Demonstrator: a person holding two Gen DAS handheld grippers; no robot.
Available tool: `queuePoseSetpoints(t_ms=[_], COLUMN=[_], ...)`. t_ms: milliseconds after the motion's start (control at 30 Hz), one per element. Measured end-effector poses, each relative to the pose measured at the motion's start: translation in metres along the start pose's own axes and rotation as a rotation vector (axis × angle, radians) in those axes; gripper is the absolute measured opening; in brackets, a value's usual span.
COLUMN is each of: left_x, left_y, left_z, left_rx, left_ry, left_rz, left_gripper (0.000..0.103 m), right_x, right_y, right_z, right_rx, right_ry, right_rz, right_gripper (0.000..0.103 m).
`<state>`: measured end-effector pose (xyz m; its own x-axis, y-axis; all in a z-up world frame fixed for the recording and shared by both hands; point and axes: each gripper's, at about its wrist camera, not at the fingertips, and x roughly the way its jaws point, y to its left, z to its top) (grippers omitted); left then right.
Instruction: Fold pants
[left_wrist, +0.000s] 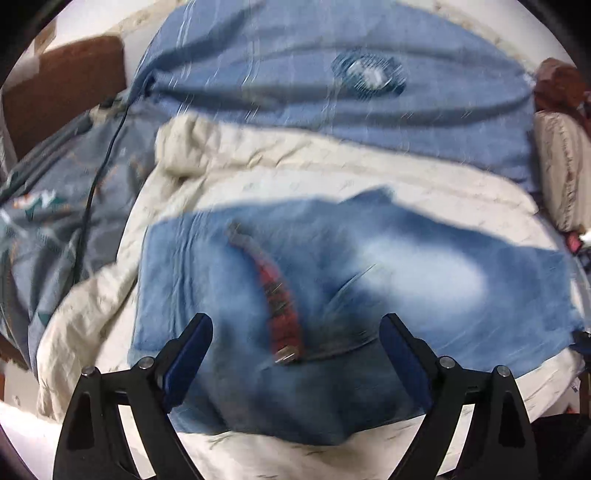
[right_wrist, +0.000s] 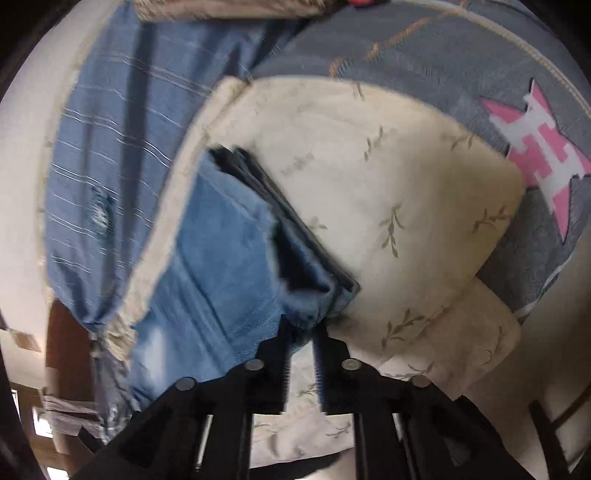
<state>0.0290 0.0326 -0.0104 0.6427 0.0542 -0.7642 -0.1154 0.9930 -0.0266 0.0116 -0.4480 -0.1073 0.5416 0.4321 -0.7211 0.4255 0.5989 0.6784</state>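
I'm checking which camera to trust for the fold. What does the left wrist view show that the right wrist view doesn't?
Only the left wrist view shows the wide-open left gripper over the faded blue denim pants, their red woven belt, and a thin black cable.

Only the right wrist view shows the right gripper pinching a bunched corner of the pants, their stacked folded edge, and a pink-and-white star patch.

Both show the pants, the cream leaf-print quilt and the blue striped sheet.
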Motion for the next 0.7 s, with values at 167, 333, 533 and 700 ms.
queuePoseSetpoints(t_ms=[167, 333, 533, 700], left_x=[-0.007, 0.016, 0.027, 0.034], left_y=[-0.055, -0.108, -0.144, -0.161], left_z=[0.009, 0.005, 0.002, 0.002], left_rx=[0.075, 0.1, 0.116, 0.117], left_ry=[0.0, 0.07, 0.1, 0.105], left_rz=[-0.106, -0.19, -0.222, -0.221], left_gripper=[0.092, 0.092, 0.092, 0.092], right_x=[-0.029, -0.018, -0.003, 0.001], right_y=[-0.01, -0.015, -0.005, 0.001], right_z=[-0.006, 0.002, 0.009, 0.011], right_rx=[0.027, 0.038, 0.031, -0.033], right_ry=[-0.107, -0.061, -0.05, -0.051], right_rz=[0.047, 0.112, 0.069, -0.036], right_gripper=[0.078, 0.077, 0.064, 0.034])
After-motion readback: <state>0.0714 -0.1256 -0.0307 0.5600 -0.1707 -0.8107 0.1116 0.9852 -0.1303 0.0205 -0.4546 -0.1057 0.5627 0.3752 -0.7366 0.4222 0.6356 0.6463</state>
